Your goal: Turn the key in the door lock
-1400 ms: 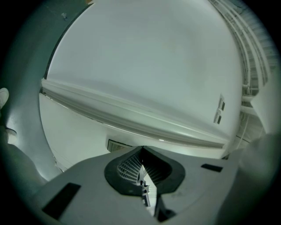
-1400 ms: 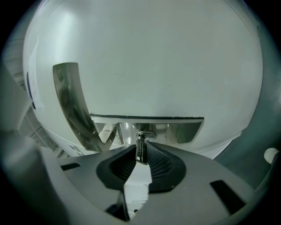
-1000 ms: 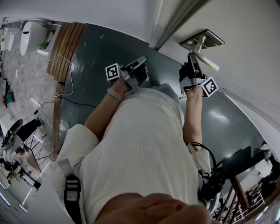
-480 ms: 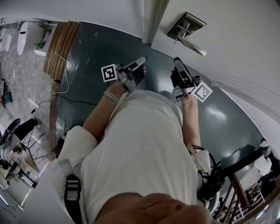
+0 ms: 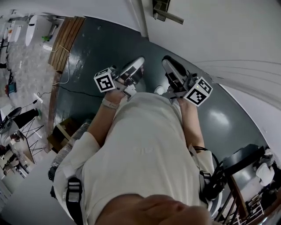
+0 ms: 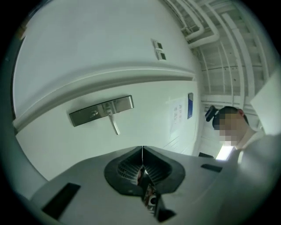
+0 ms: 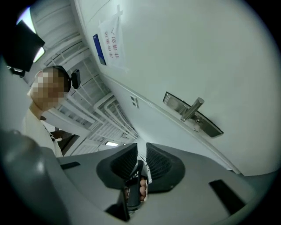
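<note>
The metal lock plate [image 5: 161, 9] with its lever handle [image 5: 173, 18] sits on the white door at the top edge of the head view. It also shows in the left gripper view, plate [image 6: 101, 110] and handle [image 6: 114, 124], and in the right gripper view, plate [image 7: 193, 115]. I cannot make out a key. My left gripper [image 5: 139, 60] is held apart from the door, its jaws shut with nothing between them [image 6: 142, 151]. My right gripper [image 5: 166, 61] is also clear of the door. Its jaws [image 7: 141, 147] have just been closing, but a narrow gap remains and nothing is in it.
A dark floor [image 5: 101, 48] lies below the door, with a wooden strip [image 5: 66, 41] and cables at the left. The door frame [image 5: 140, 17] stands left of the lock. A paper notice [image 6: 178, 115] and blue sign [image 6: 190, 105] hang on the door.
Both grippers have drawn back from the door and rolled. The right gripper, which was just under the handle, is now well away. The lock plate has slid to the view's top edge.
</note>
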